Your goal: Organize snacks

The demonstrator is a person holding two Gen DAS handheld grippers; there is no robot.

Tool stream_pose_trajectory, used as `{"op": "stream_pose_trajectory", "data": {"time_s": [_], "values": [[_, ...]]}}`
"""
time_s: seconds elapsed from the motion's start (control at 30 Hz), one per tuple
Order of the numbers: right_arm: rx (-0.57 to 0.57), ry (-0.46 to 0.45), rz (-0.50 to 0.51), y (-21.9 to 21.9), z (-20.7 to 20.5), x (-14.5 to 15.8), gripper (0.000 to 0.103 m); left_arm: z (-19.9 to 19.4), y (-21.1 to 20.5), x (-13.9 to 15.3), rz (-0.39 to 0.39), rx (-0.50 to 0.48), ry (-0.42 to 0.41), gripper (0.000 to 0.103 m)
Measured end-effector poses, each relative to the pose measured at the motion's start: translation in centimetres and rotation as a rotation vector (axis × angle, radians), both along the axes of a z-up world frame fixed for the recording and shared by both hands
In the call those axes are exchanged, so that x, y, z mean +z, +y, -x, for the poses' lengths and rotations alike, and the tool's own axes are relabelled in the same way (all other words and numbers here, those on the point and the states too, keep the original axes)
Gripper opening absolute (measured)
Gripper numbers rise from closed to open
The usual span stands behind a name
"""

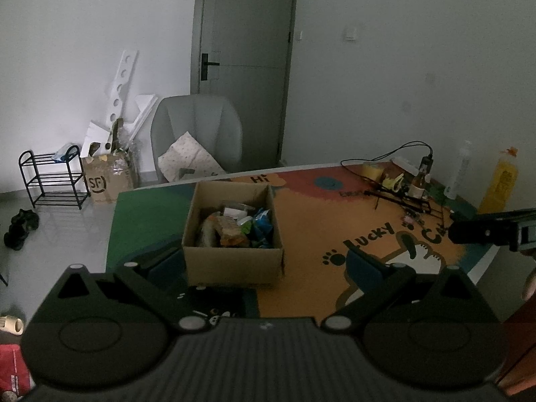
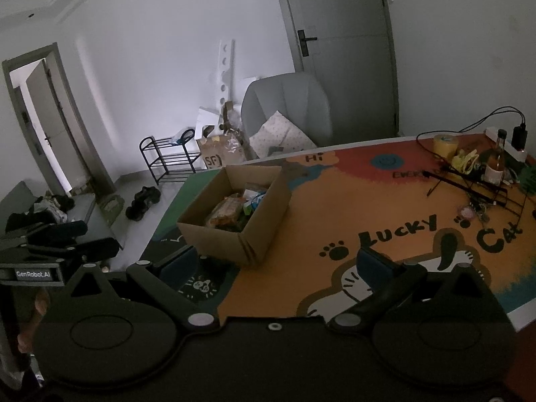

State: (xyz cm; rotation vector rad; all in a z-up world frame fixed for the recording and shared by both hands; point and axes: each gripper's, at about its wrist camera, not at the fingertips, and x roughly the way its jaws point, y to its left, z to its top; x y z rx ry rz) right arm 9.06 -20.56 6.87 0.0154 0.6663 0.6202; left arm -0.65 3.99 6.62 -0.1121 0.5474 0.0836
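An open cardboard box (image 1: pixel 234 258) stands on the colourful cat-print table mat (image 1: pixel 318 214). Several snack packets (image 1: pixel 239 229) lie inside it, among them blue and orange-brown bags. The box also shows in the right wrist view (image 2: pixel 234 241) with the snacks (image 2: pixel 231 211) inside. My left gripper (image 1: pixel 264 261) is open and empty, its fingers either side of the box's near wall. My right gripper (image 2: pixel 274 268) is open and empty, just in front of the box's near right corner. The right gripper's side (image 1: pixel 492 231) shows at the right edge of the left wrist view.
At the table's far right are a yellow tape roll (image 1: pixel 372 169), a bottle (image 1: pixel 420 181), a black wire rack (image 1: pixel 408 201), cables and a yellow bottle (image 1: pixel 499 181). Behind the table stand a grey chair (image 1: pixel 197 134), an SF carton (image 1: pixel 107 177) and a shoe rack (image 1: pixel 53 177).
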Motion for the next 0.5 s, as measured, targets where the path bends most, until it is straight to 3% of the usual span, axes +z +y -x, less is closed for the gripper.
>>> {"op": "stream_pose_trajectory", "data": {"time_s": [0.5], "values": [[0.000, -0.004, 0.003, -0.21, -0.12, 0.25, 0.103, 0.43, -0.10, 0.27, -0.011, -0.007, 0.006, 0.103]]}}
